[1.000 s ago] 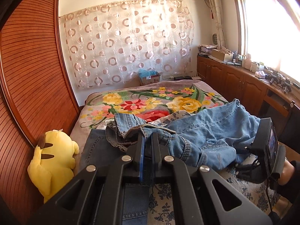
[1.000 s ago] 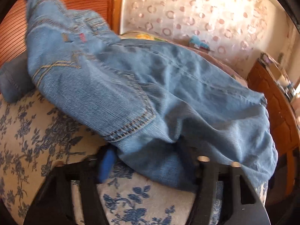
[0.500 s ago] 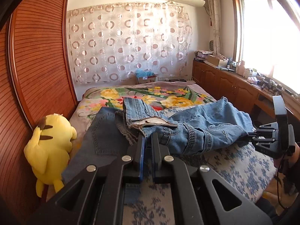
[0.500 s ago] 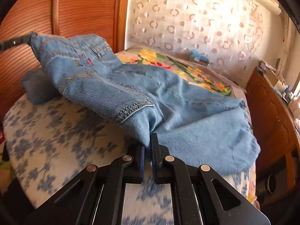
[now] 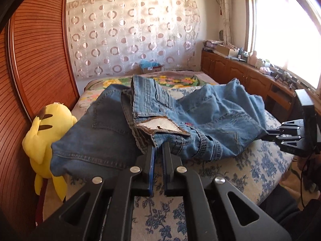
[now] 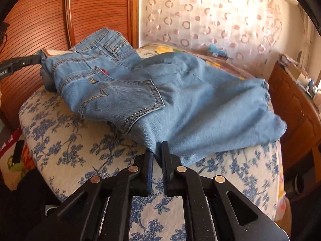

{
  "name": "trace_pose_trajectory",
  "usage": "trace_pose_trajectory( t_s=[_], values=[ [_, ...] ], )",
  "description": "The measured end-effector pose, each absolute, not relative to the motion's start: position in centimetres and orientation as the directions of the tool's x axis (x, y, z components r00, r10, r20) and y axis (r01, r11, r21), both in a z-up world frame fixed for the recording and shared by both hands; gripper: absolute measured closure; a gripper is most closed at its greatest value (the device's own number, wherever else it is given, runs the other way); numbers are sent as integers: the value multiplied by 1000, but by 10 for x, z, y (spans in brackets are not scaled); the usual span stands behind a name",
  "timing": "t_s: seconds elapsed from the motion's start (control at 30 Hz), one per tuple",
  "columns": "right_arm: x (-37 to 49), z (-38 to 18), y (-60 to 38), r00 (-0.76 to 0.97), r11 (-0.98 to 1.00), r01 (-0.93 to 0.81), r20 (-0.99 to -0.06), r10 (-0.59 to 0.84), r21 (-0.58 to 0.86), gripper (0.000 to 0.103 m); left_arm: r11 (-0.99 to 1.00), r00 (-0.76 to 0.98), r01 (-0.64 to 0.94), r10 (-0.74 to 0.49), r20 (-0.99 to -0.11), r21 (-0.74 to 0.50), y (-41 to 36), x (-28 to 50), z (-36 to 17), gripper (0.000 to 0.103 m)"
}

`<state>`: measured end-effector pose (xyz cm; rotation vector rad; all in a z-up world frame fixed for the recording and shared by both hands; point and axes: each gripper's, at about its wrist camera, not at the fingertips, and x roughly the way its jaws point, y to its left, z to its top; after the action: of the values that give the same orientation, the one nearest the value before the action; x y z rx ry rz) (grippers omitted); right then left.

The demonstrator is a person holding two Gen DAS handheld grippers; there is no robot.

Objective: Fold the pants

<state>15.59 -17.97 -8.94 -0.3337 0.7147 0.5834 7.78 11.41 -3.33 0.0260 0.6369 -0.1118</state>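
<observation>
Light blue jeans point(image 5: 210, 120) lie crumpled across the bed, waistband toward me in the left wrist view, with a white inner pocket showing. My left gripper point(image 5: 158, 148) is shut on the waistband edge. It also shows at the left of the right wrist view as the left gripper point(image 6: 38, 60), holding that corner. My right gripper point(image 6: 158, 152) pinches the jeans point(image 6: 180, 100) below the back pocket. Its jaws are opening slightly with the denim still between them. Seen from the left, the right gripper point(image 5: 268, 135) grips the far side of the cloth.
Darker jeans point(image 5: 96, 136) lie under the light pair at the left. A yellow plush toy point(image 5: 46, 136) leans against the wooden wardrobe point(image 5: 36, 60). The bed point(image 6: 80, 150) has a blue floral cover. Wooden cabinets point(image 5: 240, 74) line the right wall under the window.
The right gripper went from open around the denim to closed on it. Both grippers drew back toward the foot of the bed, dragging the light jeans with them.
</observation>
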Motion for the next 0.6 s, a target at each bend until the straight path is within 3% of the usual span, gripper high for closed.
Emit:
trace_pose_trajectory(
  t_s=[0.13,0.27,0.3,0.6],
  values=[
    [148,-85,-186,603,793,-606,-684,412,-57,75,994,782,109,-99,-615,-21,120,75,-37,94],
    [140,-75,-193,624,800,-598,-655,425,-51,65,995,794,99,-98,-600,-31,129,71,-33,66],
    [139,-72,-193,633,803,-593,-648,423,-55,64,995,794,96,-96,-600,-31,130,72,-33,63],
    [154,-68,-198,662,823,-565,-621,419,-48,55,996,779,77,-88,-621,-45,137,102,-39,63]
  ],
)
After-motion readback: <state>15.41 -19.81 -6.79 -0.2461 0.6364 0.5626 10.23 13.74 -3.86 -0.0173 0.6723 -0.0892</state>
